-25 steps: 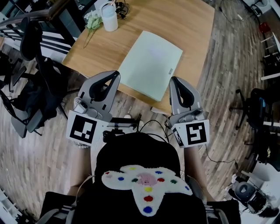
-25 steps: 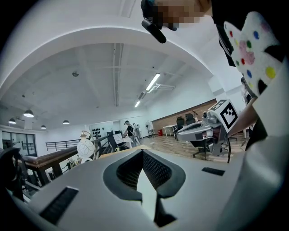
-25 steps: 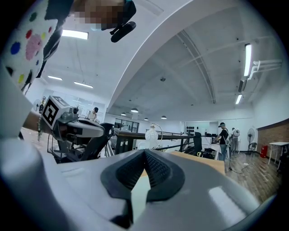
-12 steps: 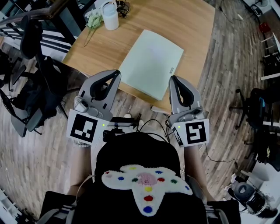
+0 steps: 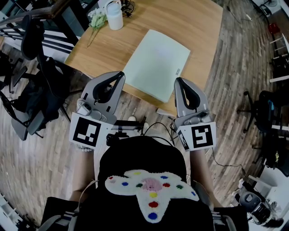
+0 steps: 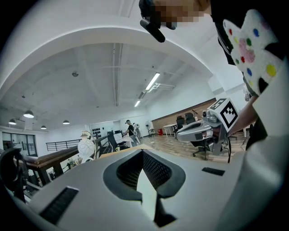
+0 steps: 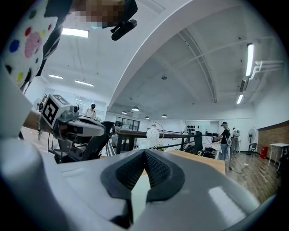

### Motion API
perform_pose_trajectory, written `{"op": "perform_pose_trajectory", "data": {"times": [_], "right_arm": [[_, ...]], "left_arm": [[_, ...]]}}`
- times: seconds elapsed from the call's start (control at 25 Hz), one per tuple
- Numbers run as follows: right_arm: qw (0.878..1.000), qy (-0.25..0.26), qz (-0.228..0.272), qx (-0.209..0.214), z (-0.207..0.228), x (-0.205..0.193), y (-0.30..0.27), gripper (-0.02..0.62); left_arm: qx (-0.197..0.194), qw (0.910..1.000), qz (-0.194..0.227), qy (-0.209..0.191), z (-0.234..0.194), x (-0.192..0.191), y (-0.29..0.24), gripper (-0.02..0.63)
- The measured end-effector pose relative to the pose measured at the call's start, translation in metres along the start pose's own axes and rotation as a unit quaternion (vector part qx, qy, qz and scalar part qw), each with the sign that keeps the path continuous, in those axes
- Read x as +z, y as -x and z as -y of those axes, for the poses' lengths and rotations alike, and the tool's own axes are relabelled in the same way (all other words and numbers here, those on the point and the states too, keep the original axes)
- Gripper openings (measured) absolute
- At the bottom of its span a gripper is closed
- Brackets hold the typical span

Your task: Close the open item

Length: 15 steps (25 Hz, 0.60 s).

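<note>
Head view: left gripper (image 5: 119, 75), right gripper (image 5: 179, 81) both clamped empty by near table (image 5: 198, 27) edge

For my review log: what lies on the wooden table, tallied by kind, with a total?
pale green folder: 1
white jar: 1
flower bunch: 1
dark cable tangle: 1
Total: 4

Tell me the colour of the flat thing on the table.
The flat thing is pale green; head view.
</note>
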State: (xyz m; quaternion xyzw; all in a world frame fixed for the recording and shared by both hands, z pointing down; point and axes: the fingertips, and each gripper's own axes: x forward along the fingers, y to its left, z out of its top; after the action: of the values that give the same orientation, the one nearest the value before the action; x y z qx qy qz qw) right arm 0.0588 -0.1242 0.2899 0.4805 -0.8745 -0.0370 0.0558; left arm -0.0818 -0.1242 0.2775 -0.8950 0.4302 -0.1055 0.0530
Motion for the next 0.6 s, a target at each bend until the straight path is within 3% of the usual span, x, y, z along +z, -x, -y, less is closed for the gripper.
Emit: {"op": "perform_pose_trajectory", "data": {"times": [0.6], "right_arm": [[1.0, -0.004, 0.0, -0.002, -0.003, 0.0005, -0.0032, 0.008]], "left_arm": [[0.0, 1.0, -0.003, 0.003, 0.0008, -0.0032, 0.0001, 0.006]]}}
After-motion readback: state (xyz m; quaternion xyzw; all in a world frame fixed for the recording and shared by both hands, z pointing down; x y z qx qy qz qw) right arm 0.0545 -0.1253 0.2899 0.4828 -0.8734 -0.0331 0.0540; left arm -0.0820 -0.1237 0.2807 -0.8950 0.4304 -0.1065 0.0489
